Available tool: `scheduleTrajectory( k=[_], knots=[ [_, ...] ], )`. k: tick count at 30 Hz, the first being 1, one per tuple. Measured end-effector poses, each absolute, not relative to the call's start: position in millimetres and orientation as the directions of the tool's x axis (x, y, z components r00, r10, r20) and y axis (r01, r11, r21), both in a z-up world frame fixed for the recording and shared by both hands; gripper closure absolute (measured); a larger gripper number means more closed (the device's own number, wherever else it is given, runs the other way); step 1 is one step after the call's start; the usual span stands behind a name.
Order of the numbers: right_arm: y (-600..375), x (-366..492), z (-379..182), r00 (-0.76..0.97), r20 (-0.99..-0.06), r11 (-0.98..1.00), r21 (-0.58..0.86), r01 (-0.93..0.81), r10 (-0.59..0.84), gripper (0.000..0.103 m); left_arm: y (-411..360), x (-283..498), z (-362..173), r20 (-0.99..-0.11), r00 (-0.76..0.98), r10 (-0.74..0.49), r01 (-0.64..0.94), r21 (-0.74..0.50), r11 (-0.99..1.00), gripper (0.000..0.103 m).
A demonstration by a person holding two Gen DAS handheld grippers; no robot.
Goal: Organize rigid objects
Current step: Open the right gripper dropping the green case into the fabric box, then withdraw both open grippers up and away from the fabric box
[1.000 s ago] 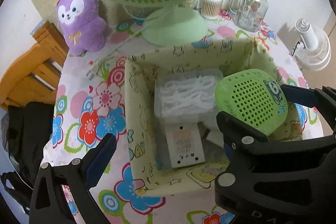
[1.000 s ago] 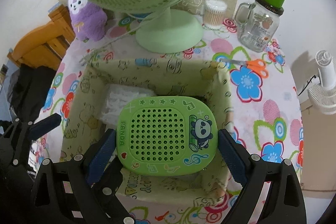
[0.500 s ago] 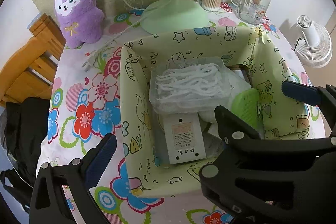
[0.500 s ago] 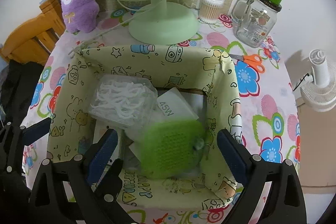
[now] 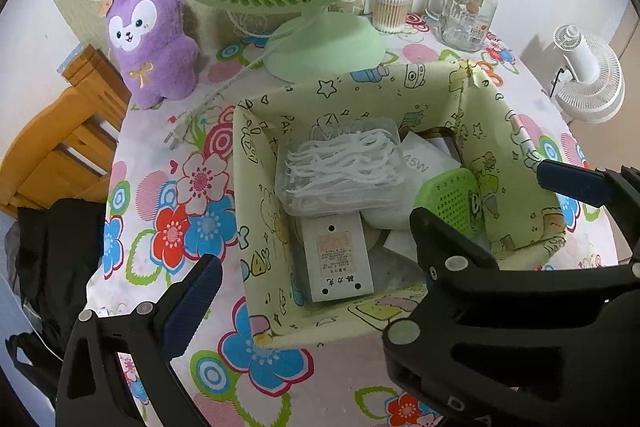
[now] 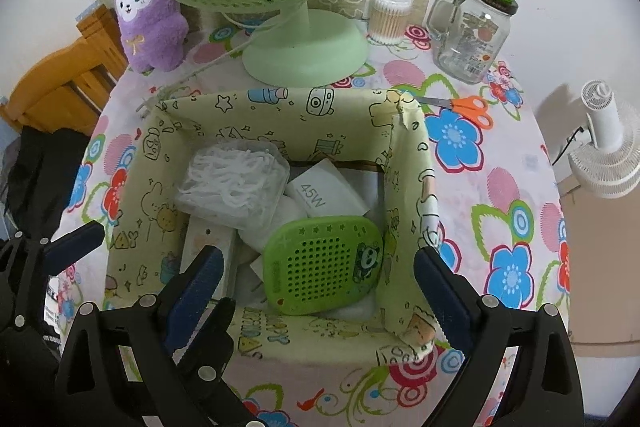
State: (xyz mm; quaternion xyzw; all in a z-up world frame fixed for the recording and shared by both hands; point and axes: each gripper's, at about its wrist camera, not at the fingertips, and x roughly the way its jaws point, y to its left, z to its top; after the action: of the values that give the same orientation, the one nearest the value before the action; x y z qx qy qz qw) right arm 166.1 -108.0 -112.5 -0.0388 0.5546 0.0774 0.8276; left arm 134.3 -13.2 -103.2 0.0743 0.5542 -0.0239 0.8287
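Right wrist view: green speaker [image 6: 325, 263] lies tilted inside the box [image 6: 280, 115], at its right wall, leaning on a white charger [image 6: 326, 197]. Right gripper [image 6: 316, 287] jaws wide open, empty, above the box's near edge. Left gripper [image 5: 372, 231] jaws open too, holding nothing. Speaker looks light, stiff, smooth plastic; best pinched across its flat side edges.
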Motion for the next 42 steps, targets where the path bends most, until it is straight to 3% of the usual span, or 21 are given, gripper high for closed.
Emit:
scheduleTrajectory(
  k=[42],
  knots=[
    [-139, 70, -68, 0.460, -0.887, 1.000, 0.020, -0.019, 0.027, 0.005, 15, 66, -70, -0.901, 0.432, -0.051, 0.154, 0.019, 0.988, 0.000]
  ],
)
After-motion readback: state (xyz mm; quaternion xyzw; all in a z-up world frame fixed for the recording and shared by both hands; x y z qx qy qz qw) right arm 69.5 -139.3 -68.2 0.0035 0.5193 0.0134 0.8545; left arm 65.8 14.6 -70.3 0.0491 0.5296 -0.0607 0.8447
